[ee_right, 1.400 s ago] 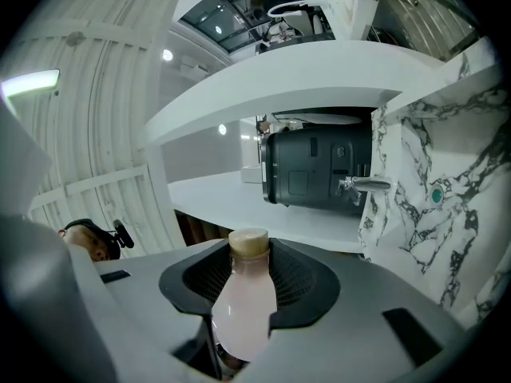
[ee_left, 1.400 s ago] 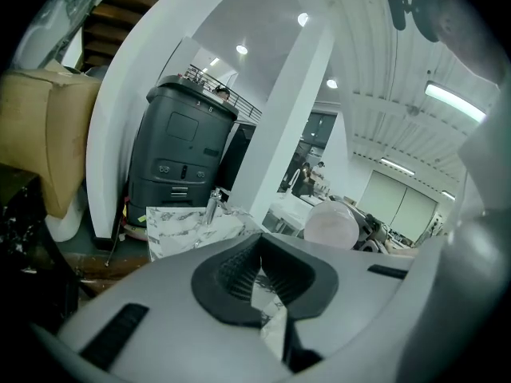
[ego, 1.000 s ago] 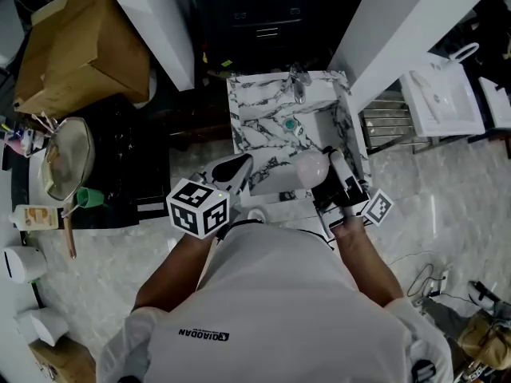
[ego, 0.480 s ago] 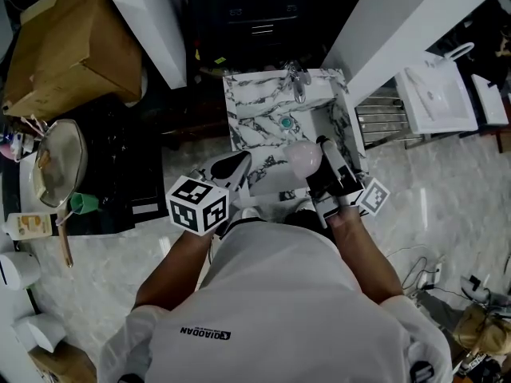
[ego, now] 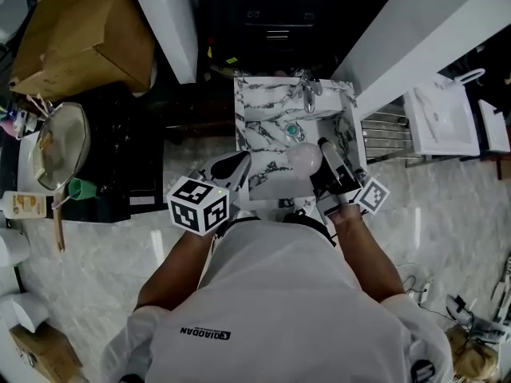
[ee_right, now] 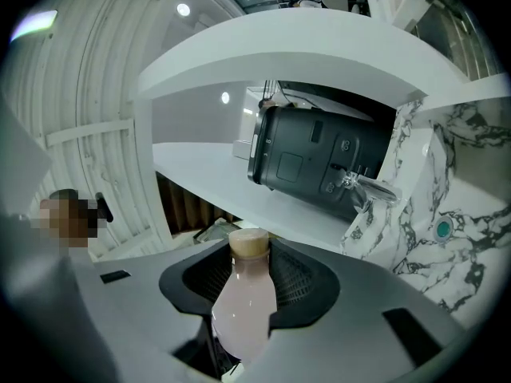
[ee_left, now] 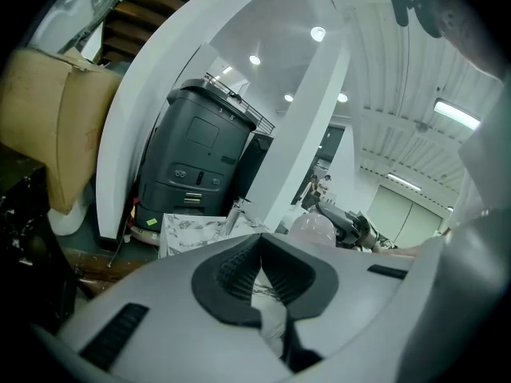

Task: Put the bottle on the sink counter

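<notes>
Transport step, I judge: right gripper (ee_right: 247,276), jaws partly open and clamped on the pale pink tan-capped bottle (ee_right: 243,306), holds it over the grey-veined white marble sink counter (ego: 255,106), which next calls for setting it down on a flat part, while left gripper (ee_left: 259,274), near the counter, is closed and empty.

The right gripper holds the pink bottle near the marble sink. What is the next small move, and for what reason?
Probably shift the bottle toward the flat marble of the sink counter, left of the basin in the head view, then lower it. The right gripper is clamped on it just below the cap, and it seems to hang over the basin near the drain, not over a flat surface.
</notes>
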A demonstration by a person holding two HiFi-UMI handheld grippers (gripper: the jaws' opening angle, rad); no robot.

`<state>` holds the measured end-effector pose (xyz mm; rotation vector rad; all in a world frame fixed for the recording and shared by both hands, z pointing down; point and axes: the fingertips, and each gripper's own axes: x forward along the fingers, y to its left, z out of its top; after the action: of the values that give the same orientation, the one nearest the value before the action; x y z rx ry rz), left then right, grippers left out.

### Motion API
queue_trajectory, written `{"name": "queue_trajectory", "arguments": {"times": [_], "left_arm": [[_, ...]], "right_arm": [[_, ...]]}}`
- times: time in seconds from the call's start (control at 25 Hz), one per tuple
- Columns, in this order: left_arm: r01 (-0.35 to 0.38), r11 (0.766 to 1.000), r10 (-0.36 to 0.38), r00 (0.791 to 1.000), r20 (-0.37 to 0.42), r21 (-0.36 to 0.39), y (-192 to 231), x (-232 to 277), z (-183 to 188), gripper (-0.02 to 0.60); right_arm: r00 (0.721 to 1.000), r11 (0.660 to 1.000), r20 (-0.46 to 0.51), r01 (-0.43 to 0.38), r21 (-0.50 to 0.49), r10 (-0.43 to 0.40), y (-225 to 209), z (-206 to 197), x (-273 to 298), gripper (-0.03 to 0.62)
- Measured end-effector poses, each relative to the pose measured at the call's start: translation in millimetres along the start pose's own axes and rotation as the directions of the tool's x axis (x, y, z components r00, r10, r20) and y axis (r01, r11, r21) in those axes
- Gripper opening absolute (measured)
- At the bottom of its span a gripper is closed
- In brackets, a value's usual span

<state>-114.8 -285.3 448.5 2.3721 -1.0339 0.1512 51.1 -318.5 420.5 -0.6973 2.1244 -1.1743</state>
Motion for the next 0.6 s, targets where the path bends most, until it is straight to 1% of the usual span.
{"name": "queue_trajectory", "arguments": {"times": [0.2,0.32,0.48,0.6], "left_arm": [[-0.019,1.000,0.019,1.000,0.006,-0.008,5.2,4.2,-0.1,0.015],[-0.035,0.999,0.035,0.999,-0.004,-0.011,11.5,4.7,-5.1,0.015],[-0.049,0.998,0.049,0.999,-0.003,-0.037,19.2,2.4,-10.9,0.015],[-0.061,0.997,0.061,0.998,-0.012,-0.042,23.1,0.5,-15.0,0.015]], "right_arm": [[0.998,0.998,-0.051,0.037,-0.043,-0.039,-23.5,-1.6,13.1,0.170],[0.992,0.992,-0.096,0.069,-0.109,-0.080,-35.7,-3.4,23.6,0.170],[0.980,0.973,-0.144,0.109,-0.205,-0.140,-51.7,-6.7,32.4,0.170],[0.973,0.960,-0.164,0.119,-0.255,-0.164,-62.8,-9.3,39.4,0.170]]}}
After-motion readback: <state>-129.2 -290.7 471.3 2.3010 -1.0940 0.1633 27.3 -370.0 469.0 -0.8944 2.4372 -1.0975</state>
